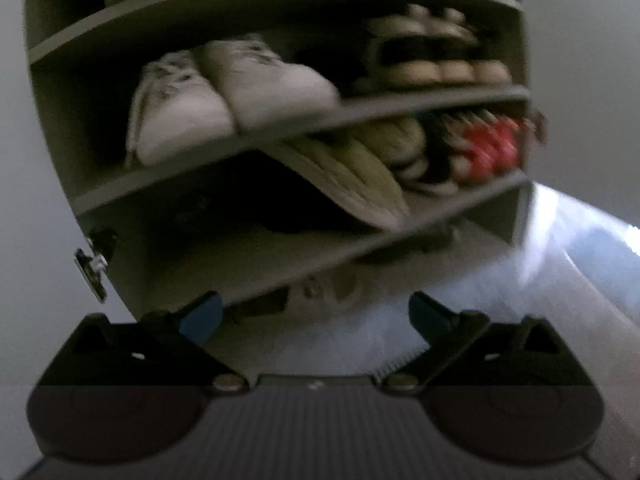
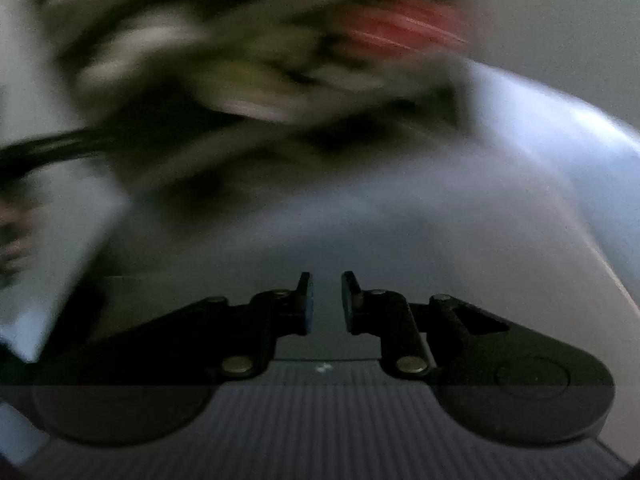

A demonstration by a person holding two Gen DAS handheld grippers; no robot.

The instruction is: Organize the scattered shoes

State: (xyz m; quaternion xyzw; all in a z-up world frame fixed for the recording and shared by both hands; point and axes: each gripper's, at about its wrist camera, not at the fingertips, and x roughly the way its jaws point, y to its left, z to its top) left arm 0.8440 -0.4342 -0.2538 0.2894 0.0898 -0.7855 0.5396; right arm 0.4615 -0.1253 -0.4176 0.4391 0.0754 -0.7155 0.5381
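In the left wrist view a grey shoe rack (image 1: 280,136) fills the frame, tilted. A pair of white shoes (image 1: 224,96) sits on a middle shelf, tan-and-black shoes (image 1: 436,52) to their right. Below lie beige shoes (image 1: 360,172) and red-and-black shoes (image 1: 484,148). My left gripper (image 1: 316,316) is open and empty, in front of the rack's lowest shelf. My right gripper (image 2: 326,304) has its jaws close together with a narrow gap and nothing between them. The right wrist view is badly blurred; red shoes (image 2: 400,28) and the rack show as smears above.
A pale glossy floor (image 1: 560,280) runs to the right of the rack. A grey wall (image 1: 32,160) stands to its left. A metal hinge (image 1: 94,268) sticks out at the rack's lower left. A dark cable (image 2: 48,148) crosses the left of the right wrist view.
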